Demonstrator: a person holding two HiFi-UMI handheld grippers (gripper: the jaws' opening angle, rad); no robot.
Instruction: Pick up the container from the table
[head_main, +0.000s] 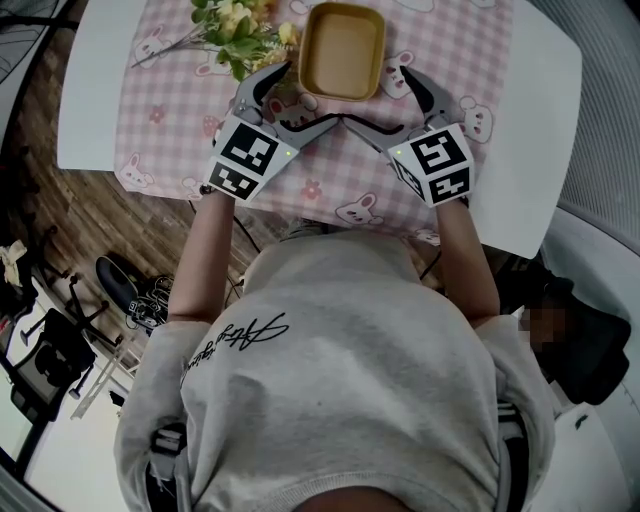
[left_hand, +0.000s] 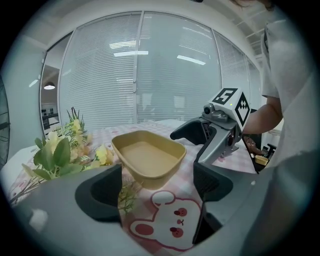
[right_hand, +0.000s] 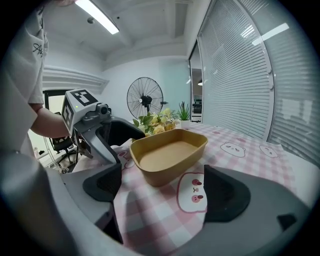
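— How do the tongs stand?

— Both are spread wide. The left tongs (left_hand: 159, 191) and right tongs (right_hand: 162, 187) have only the pink checked cloth (head_main: 330, 190) between their jaws.

— And the container?

— The container (head_main: 342, 50) sits just beyond both tips, on the cloth over the white desk (head_main: 530, 120). It is mustard-tan, shallow, a rounded rectangle with an open top. Flowers (head_main: 235, 25) lie at its left.
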